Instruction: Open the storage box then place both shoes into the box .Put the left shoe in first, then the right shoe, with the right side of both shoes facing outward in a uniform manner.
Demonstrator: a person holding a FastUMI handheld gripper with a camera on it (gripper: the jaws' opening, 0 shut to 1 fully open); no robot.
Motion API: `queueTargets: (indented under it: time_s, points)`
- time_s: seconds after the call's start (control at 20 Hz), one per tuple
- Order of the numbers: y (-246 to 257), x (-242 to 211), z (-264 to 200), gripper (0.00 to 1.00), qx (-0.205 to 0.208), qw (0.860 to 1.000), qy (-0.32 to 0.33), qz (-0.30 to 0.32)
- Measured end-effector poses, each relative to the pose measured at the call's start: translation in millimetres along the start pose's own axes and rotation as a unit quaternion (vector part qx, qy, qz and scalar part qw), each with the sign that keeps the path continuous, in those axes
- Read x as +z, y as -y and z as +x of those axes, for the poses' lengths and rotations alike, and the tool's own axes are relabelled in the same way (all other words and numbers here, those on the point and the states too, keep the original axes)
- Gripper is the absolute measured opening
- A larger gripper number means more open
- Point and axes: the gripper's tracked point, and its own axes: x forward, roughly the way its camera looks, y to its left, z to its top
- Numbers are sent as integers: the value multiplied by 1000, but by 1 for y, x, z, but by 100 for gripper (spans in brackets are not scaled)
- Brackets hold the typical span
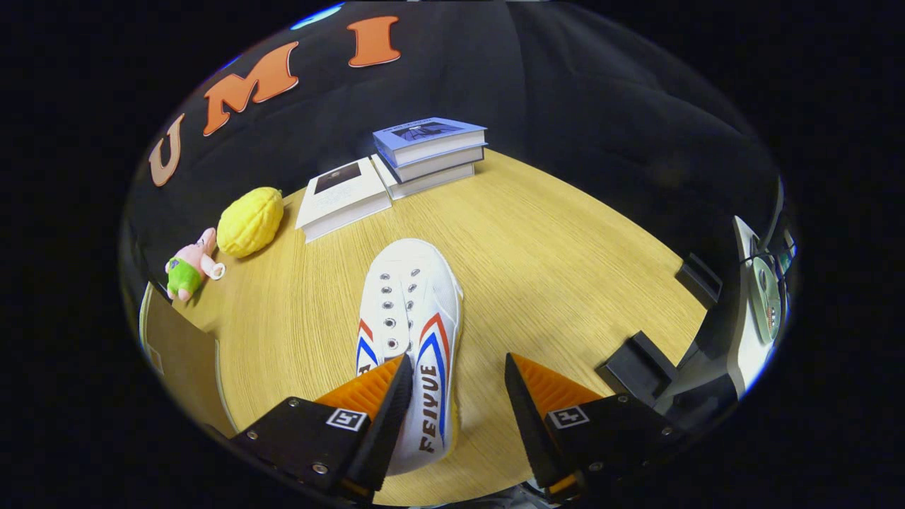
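My gripper (458,367) hangs over the wooden table (565,261) with its fingers spread apart, gripping nothing. One white shoe (410,311) lies on the table, heel between the fingers and close against the left one, toe pointing beyond them toward the books (431,152). I judge this the pick-up stage for a shoe; I cannot tell which shoe it is. A brown cardboard panel (180,360), maybe the storage box, sits off left; its inside is hidden. Both placements look undone.
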Motion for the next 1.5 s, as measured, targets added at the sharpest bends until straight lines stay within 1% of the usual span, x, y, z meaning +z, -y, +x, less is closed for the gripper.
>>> queueTargets:
  time_s: [0.15, 0.25, 0.35, 0.45, 0.5, 0.55, 0.6, 0.65, 0.75, 0.85, 0.9, 1.05, 1.2, 1.5]
  points:
    - [-8, -1, 5, 60, 8, 1000, -4, -1]
    - [-13, -3, 5, 51, 15, 1000, -11, -6]
    - [-16, -3, 5, 39, 20, 999, -16, -36]
    - [-17, -1, 6, 33, 10, 999, -15, -43]
    - [-16, 0, 5, 32, 7, 999, -10, -42]
    - [-15, 1, 5, 27, 3, 999, -4, -35]
    - [-13, 2, 6, 22, 0, 1000, -2, -15]
    - [-12, 1, 8, 9, 2, 1000, -2, 15]
    - [-9, 4, 6, 1, 8, 999, -3, 53]
    - [-5, 10, -3, 0, -2, 999, 3, 41]
    - [-7, 15, -10, 0, 0, 999, 11, 36]
    - [-35, 36, -34, 0, 36, 998, 27, 44]
    - [-62, 57, -64, 0, 64, 996, 43, 37]
    - [-151, 81, -127, 0, 139, 988, 62, 8]
